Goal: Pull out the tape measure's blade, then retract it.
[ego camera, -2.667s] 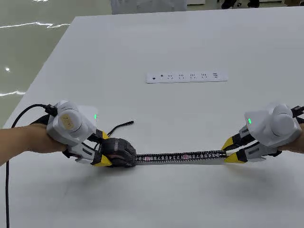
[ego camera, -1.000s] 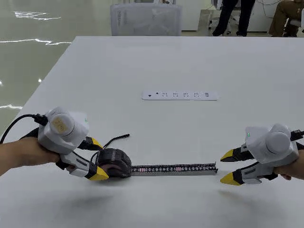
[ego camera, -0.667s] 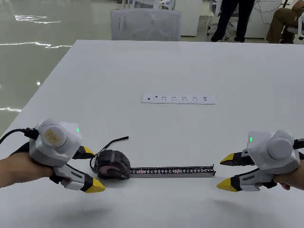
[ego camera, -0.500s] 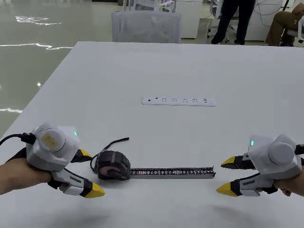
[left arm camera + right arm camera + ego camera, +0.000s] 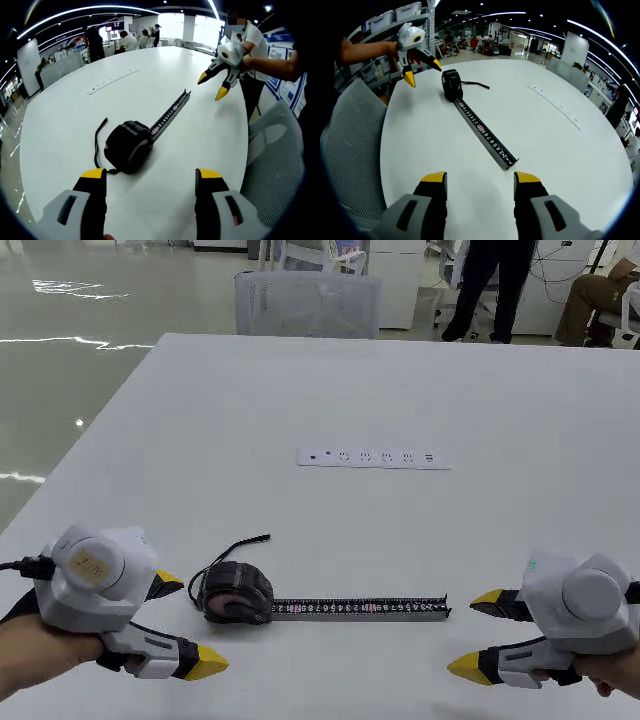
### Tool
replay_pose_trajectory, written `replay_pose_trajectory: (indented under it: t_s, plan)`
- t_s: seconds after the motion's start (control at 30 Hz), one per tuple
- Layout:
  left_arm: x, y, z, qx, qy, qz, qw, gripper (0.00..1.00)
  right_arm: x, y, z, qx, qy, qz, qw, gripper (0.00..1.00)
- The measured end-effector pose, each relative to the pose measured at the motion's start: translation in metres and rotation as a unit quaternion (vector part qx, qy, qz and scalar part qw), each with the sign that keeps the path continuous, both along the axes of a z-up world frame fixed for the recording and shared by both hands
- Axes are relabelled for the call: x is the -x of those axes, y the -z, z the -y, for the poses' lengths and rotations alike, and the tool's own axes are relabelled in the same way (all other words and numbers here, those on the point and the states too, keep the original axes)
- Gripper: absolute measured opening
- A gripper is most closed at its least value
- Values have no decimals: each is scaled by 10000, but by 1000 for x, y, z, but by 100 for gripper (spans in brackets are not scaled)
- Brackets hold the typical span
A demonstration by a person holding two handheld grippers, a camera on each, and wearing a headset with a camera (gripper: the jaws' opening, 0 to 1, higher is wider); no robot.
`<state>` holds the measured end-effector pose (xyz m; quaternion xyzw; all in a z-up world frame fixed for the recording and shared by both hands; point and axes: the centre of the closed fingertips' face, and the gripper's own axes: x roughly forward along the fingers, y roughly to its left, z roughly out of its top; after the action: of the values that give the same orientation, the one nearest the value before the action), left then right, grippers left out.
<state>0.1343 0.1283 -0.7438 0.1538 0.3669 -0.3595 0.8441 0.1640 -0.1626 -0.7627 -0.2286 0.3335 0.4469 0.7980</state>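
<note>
Tape measure (image 5: 235, 593) is lying on the white bench (image 5: 400, 370), near my edge, its case on its side and its black strap (image 5: 236, 544) trailing off behind it. Blade (image 5: 360, 608) is lying flat and pulled out to my right, with the hooked end resting on the bench.

Progress, as I am judging it: the pull-out is done and the retraction is not, since the blade is staying out with nothing holding it. The lock or the return still needs working at the case.

Left gripper (image 5: 190, 621) is hovering just short of the case with its jaws spread wide and gripping nothing. Right gripper (image 5: 475, 632) is hanging just beyond the blade's tip, jaws likewise wide and empty, touching nothing. Power strip (image 5: 373, 457) is sitting well apart, further up the bench.

Against the frame from 2.7 s ago: my left jaws were then clamping the case and my right jaws pinching the blade's end. Both have since let go and are drawing back toward me. The extended length of the blade is looking unchanged.
</note>
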Motion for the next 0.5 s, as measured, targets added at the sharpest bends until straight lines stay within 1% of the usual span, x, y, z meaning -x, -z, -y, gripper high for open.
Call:
replay_pose_trajectory:
  t_s: [0.07,0.1,0.17,0.2,0.23,0.3,0.37,0.43,0.47,0.5]
  plan:
    - [6,-6,5,43,-106,35,9999,71,4,-4,-1,-42,80,-10,10000,58]
    - [7,-7,4,76,-162,50,9998,72,5,-5,-1,-63,134,18,9999,59]
    - [7,-11,2,195,-361,136,9991,73,7,-9,-1,-104,187,53,9998,61]
    - [9,-13,2,230,-408,176,9987,73,8,-10,-1,-102,235,58,9997,62]
    - [11,-13,3,199,-397,180,9989,74,9,-11,-1,-110,265,69,9996,63]
    - [16,-15,4,143,-416,240,9987,75,11,-14,-1,-158,360,61,9992,66]
    - [18,-16,4,147,-454,259,9985,76,14,-17,-3,-206,422,64,9989,68]
    - [21,-19,6,185,-487,314,9981,76,17,-20,-3,-227,468,113,9986,70]
    - [22,-21,6,209,-524,325,9979,77,23,-27,-7,-262,510,128,9983,70]
    - [22,-21,6,221,-549,340,9977,77,25,-29,-8,-305,547,133,9979,72]
